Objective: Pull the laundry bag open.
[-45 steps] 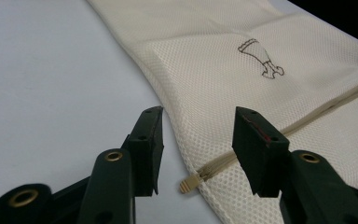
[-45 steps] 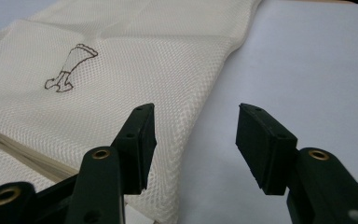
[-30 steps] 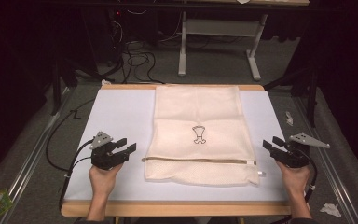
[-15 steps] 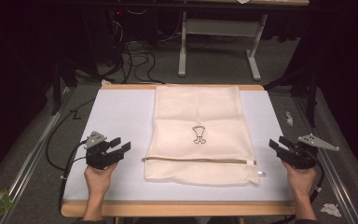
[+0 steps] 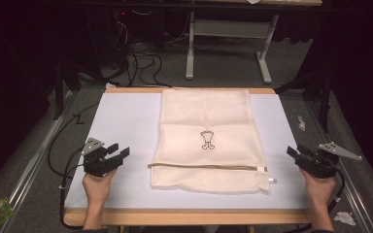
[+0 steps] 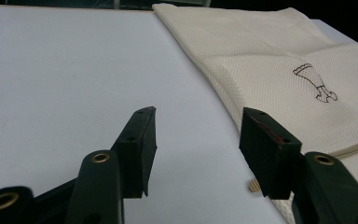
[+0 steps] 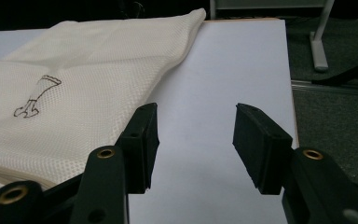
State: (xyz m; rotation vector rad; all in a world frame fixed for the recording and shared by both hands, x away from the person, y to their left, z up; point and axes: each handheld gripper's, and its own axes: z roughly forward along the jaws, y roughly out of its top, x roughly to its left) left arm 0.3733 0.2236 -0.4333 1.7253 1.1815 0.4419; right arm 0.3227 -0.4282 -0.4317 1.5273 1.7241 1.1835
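now both hands have slid away from the mesh laundry bag (image 5: 209,141), the left claw (image 5: 118,152) just opening wider, the right claw (image 5: 295,152) open and empty, so the bag looks done.

A cream mesh bag (image 5: 209,138) lies flat on the white table (image 5: 121,126). It sits in the middle of the table, and its far end reaches the table's back edge. A small dark drawing (image 5: 207,140) is on the middle of the bag. A zipper (image 5: 209,166) runs across it near the front end.
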